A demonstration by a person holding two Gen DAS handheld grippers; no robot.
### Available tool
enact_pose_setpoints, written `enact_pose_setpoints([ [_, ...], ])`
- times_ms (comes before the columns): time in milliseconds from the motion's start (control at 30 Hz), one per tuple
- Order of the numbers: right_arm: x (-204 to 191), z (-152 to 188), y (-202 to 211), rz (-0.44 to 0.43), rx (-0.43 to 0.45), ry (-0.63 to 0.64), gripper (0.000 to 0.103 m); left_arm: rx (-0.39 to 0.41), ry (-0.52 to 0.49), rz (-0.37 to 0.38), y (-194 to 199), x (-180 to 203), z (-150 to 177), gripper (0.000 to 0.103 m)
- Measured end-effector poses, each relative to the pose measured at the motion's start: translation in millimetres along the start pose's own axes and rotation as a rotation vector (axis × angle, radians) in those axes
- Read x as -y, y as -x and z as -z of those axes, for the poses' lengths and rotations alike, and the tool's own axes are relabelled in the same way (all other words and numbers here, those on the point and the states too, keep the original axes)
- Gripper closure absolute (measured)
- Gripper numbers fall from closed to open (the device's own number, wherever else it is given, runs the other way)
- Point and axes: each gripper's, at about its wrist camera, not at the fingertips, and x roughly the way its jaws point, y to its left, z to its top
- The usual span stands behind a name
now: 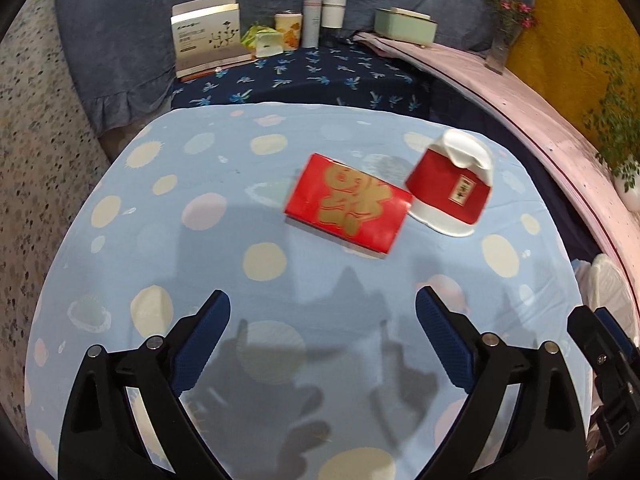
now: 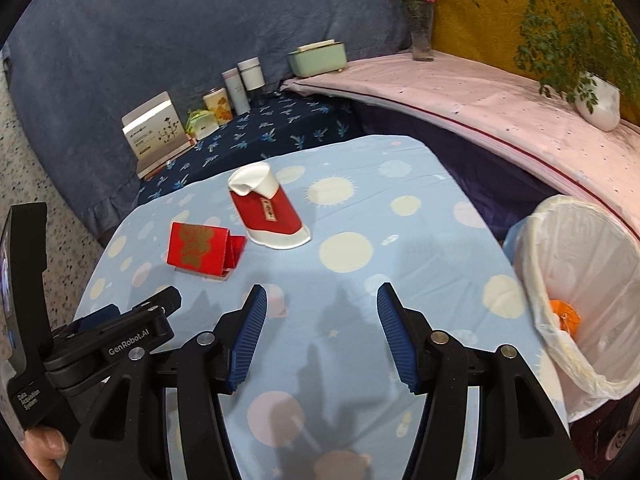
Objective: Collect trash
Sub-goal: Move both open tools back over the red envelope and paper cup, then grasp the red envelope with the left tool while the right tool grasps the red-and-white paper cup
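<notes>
- The left hand-held gripper point(image 1: 323, 332) hangs over the near part of the surface point(image 1: 192, 184) with its jaws spread wide and nothing between them.
- The right hand-held gripper point(image 2: 322, 332) hovers just beside it, jaws about halfway apart and also empty; only the dotted blue cloth shows in the gap.
- A thumb point(image 2: 50, 442) shows at the lower left of the right wrist view, on the left tool's handle.
- A red packet point(image 1: 348, 202) with gold lettering lies flat near the middle of the surface, ahead of both grippers.
- A crumpled red-and-white cup point(image 1: 452, 186) lies on its side right beside the packet, touching or nearly touching its right end; I cannot tell which.
- A bin point(image 2: 580, 240) lined with a pale bag stands off the right edge of the surface, with something orange point(image 2: 564, 316) inside.
- Farther back, on a dark patterned cloth, stand a box point(image 1: 208, 36), a few tins point(image 1: 310, 22) and a green case point(image 1: 404, 26), well apart from the trash.
</notes>
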Motion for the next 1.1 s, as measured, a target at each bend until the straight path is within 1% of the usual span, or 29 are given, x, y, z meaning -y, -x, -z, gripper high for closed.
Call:
enact_pose_setpoints([
  [233, -16, -12, -26, -0.015, -0.019, 0.030, 0.047, -0.027, 0.069, -0.003, -16, -13, -17, 0.013],
  [467, -23, -28, -52, -0.031, -0.033, 0.055, 0.047, -0.048, 0.114, 0.007, -34, -13, -30, 0.013],
  [533, -23, -34, -61, -0.054, -0.037, 0.048, 0.047, -0.058, 0.132, 0.015, -40, -10, -36, 0.013],
  [667, -19, -45, -78, -0.080, -0.037, 0.026, 0.047, -0.080, 0.191, 0.020, -52, -7, -52, 0.013],
  [767, -19, -51, -91, -0.074, -0.043, 0.033, 0.047, -0.105, 0.243, 0.024, -64, -6, -61, 0.013],
  [867, -19, -57, -101, -0.092, -0.045, 0.044, 0.047, -0.117, 0.281, 0.018, -73, -7, -69, 0.013],
  [967, -24, -63, -109, -0.101, -0.037, 0.066, 0.047, -0.135, 0.322, 0.034, -82, -8, -75, 0.013],
  [1067, -26, -68, -117, -0.121, -0.034, 0.074, 0.047, -0.146, 0.343, 0.033, -91, -7, -79, 0.013],
  [1100, -27, -68, -119, -0.122, -0.033, 0.076, 0.047, -0.160, 0.343, 0.029, -96, -6, -80, 0.013],
])
